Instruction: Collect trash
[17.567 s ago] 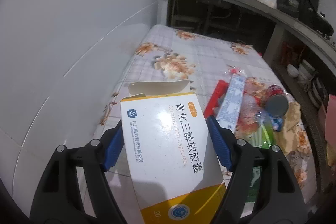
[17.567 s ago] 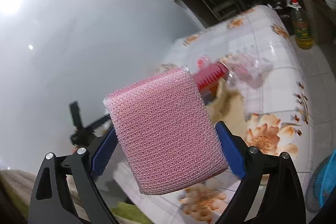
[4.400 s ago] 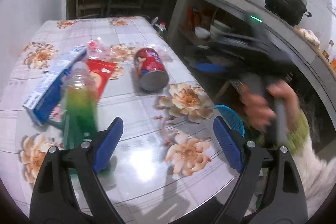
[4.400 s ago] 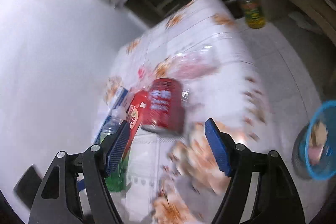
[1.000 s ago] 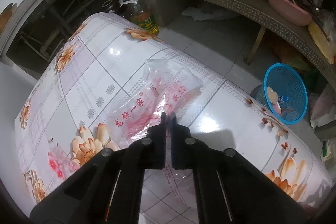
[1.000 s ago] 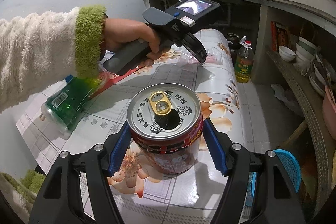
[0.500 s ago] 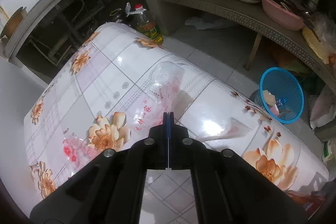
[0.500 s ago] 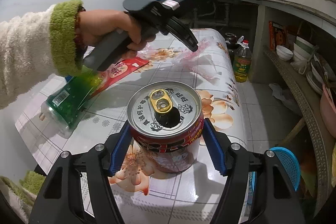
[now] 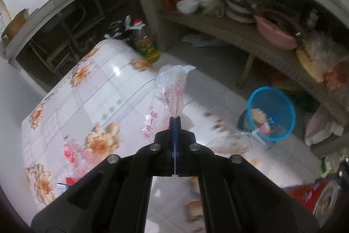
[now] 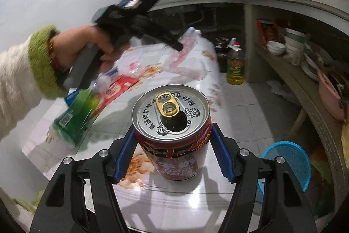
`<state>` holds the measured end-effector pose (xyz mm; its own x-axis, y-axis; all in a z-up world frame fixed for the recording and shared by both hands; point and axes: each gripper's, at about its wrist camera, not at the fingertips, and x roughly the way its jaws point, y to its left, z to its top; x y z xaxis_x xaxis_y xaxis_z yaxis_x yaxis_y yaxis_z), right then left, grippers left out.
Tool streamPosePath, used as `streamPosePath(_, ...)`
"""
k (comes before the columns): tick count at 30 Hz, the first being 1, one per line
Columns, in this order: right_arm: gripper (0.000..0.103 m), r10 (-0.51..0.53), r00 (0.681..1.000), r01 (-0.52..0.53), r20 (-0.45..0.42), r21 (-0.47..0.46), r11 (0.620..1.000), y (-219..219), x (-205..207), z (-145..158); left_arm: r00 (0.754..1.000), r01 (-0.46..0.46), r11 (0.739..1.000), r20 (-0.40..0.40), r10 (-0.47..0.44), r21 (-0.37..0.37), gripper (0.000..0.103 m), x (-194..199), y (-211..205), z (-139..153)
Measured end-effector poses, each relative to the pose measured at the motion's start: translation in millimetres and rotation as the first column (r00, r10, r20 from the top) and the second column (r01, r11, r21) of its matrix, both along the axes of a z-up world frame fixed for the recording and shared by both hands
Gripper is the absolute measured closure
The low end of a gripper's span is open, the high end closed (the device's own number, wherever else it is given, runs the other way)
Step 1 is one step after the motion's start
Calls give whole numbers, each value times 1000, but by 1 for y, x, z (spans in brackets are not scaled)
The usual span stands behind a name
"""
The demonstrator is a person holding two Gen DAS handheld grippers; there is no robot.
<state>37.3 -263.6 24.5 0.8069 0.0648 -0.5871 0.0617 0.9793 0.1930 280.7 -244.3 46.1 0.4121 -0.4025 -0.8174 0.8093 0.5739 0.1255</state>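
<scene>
One clear, red-printed bag [image 9: 168, 93] hangs pinched in the left tool [image 9: 175, 121]; the right tool [image 10: 172, 145] clamps one opened red can [image 10: 174, 134].

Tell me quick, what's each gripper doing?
Left gripper: shut on the plastic bag.
Right gripper: shut on the red can.

We saw our left tongs [image 9: 174, 121] clamped together on a clear plastic bag [image 9: 168, 97] with red print, which hung lifted above the flowered counter [image 9: 91, 88]. A crumpled clear wrapper [image 9: 74, 152] with red marks lay on the counter to the left. A red can [image 9: 314, 195] showed blurred at the lower right. On the floor beyond stood a blue basket [image 9: 283, 106] with scraps inside, and an oil bottle [image 9: 145, 43] stood past the counter's far end.
</scene>
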Motion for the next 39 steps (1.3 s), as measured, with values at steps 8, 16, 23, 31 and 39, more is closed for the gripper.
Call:
streamPosePath(8, 38, -348, 937, 348, 29, 22, 937, -104, -68, 13, 985, 117, 988, -114, -129, -103, 103, -62, -67, 15)
streamPosePath(16, 38, -587, 795, 602, -152, 80, 795, -200, -112, -46, 934, 231, 969, -260, -245, -83, 103, -121, -163, -29)
streamPosePath(23, 38, -600, 729, 663, -330, 122, 738, -248, -86, -127, 870, 212, 977, -460, -176, 27, 103, -130, -224, -111)
streamPosePath(31, 37, -568, 683, 693, -459, 161, 703, -292, -51, -189, 867, 148, 989, -485, -117, 26, 60, -122, -253, -138)
streamPosePath(39, 36, -578, 704, 686, -412, 183, 704, -277, -62, -181, 875, 147, 989, -463, -139, -19, 52, -114, -237, -115)
